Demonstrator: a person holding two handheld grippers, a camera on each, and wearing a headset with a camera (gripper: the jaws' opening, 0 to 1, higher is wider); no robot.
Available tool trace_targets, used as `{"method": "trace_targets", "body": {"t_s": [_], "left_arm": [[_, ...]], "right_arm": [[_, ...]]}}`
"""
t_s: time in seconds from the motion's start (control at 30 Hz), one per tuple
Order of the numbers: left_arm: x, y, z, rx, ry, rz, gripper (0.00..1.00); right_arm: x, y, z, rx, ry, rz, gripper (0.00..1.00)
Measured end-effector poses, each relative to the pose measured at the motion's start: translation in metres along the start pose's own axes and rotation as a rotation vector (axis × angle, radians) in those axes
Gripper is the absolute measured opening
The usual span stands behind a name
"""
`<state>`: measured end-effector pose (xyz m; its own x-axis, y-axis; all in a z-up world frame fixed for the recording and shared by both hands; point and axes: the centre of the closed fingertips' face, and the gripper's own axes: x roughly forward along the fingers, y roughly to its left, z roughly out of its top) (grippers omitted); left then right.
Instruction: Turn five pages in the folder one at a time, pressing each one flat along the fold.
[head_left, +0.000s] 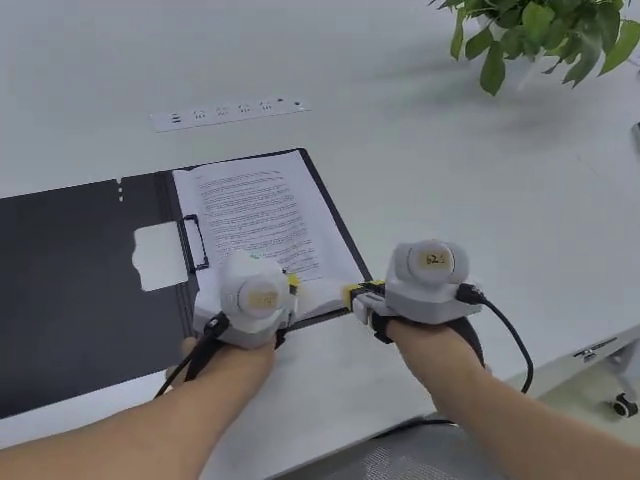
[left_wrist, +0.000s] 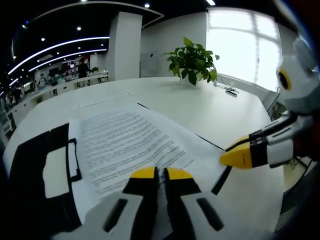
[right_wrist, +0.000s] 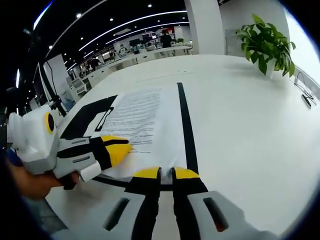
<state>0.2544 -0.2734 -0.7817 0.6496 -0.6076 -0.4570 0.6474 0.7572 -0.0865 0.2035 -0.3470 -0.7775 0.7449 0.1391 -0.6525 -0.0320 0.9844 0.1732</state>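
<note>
1. Folder (head_left: 70, 290) lies open and flat on the near left part of the white worktop (head_left: 450, 170); its black left cover spreads out to the left; a white slip (head_left: 158, 256) sits on that cover, just beside the metal clip (head_left: 194, 243) at the fold.
2. Right of the clip the printed page (head_left: 262, 212) lies flat on the folder's right half; a thin black strip of cover shows along the page's right side.
3. Left tongs (left_wrist: 161, 175) sit at the page's near edge, toward the fold; their yellow-tipped jaws are drawn together with only a hairline gap, low over the printed sheet; whether they touch or pinch the paper cannot be told.
4. Right tongs (right_wrist: 166, 175) sit at the page's near right corner, by the black cover edge, and point left toward the left tongs; their jaws are drawn together as well; in the head view the two sets of yellow tips are near each other but apart.
5. A black cable (head_left: 505, 335) curves from the right tongs back past the person's wrist.
6. Beyond the folder a white power strip (head_left: 228, 113) lies flat on the worktop; well to its right, at the far corner, stands a leafy green plant (head_left: 540, 35).
</note>
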Motion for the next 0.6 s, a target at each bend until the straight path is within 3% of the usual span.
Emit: {"method": "trace_targets", "body": {"t_s": [0.23,0.3,0.4,0.47,0.53,0.6], "left_arm": [[0.000,0.000,0.000,-0.007,0.005,0.001,0.04],[0.000,0.000,0.001,-0.013,0.007,0.000,0.05],[0.000,0.001,0.002,-0.033,0.012,-0.007,0.05],[0.000,0.001,0.002,-0.036,0.021,-0.009,0.05],[-0.001,0.001,0.002,-0.099,0.025,-0.017,0.04],[-0.004,0.003,0.002,-0.103,0.022,-0.010,0.03]], "right_arm": [[0.000,-0.006,-0.001,0.053,0.000,-0.011,0.00],[-0.002,-0.004,0.000,0.109,-0.005,-0.008,0.00],[-0.005,-0.002,0.005,0.195,-0.032,0.023,0.00],[-0.008,-0.001,0.009,0.197,-0.052,0.037,0.00],[-0.010,0.002,0.013,0.205,-0.071,0.046,0.00],[-0.013,0.007,0.019,0.252,-0.099,0.070,0.00]]}}
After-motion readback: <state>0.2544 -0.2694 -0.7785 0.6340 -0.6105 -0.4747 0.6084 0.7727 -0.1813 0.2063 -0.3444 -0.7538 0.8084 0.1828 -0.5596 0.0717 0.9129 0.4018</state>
